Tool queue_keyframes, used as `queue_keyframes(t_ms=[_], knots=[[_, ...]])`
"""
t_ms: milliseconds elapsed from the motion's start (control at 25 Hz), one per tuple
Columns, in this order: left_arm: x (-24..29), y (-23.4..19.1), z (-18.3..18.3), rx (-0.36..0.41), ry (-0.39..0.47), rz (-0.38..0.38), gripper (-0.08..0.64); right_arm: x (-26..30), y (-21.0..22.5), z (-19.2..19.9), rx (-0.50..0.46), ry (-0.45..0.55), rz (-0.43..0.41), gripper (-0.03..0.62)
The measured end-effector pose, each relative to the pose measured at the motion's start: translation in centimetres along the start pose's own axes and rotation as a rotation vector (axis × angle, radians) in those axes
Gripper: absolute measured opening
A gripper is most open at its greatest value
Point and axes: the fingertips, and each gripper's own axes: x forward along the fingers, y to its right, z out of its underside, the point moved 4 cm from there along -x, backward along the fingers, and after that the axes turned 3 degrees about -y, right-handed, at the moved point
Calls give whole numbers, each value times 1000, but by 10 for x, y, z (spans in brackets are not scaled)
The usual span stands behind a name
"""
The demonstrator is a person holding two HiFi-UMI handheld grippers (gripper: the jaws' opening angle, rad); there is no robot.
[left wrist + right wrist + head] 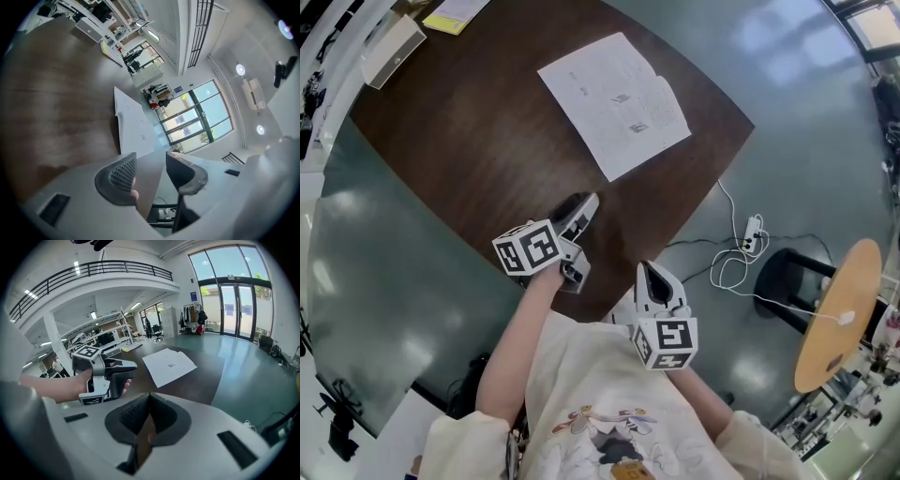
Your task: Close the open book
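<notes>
A dark brown wooden table (487, 141) stands on a glossy grey-green floor (787, 112) in a large, bright hall. The right gripper view shows tall glass doors (234, 287) at the far end and a railed gallery (93, 268) running above the room. On the floor beside the table lie a power strip (752, 234) with a looping white cable and a round wooden top (839, 314) on a dark base. A pale box (394, 47) and a yellow pad (455, 14) sit at the table's far edge.

The book (614, 103) lies open and flat on the far half of the table, its white pages up, with nothing touching it.

The person stands at the table's near corner with both forearms reaching forward. The left gripper (584, 208) hangs over the near part of the table, pointing towards the book and well short of it. In its own view the scene is tilted, so the tool is rolled to one side. Its jaws stand wide apart with only the table and the book's edge (131, 126) seen beyond the gap, and nothing between them. The right gripper (649, 272) is held closer to the person's body, at the table's near edge, angled downward. Its jaws are pressed together and carry nothing. From the right gripper view the left gripper (105, 373) shows in the person's hand, to the left of the book (168, 364) and nearer the camera.
</notes>
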Motion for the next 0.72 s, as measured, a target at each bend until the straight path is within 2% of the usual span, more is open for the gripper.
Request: queue_keyframes(t_ms=[80,320,520,720], knots=[[13,-9,-7,-24,-9,20,195,0,2,0,6,1,7,6],[52,-44,-25,-68,-53,-37,212,5,16,-6,30,5,28,6],[82,-62,-39,-142,-91,-31,219,11,24,-9,54,0,35,6],[104,-69,-38,-152,-139,-37,222,27,31,-9,46,3,40,6]])
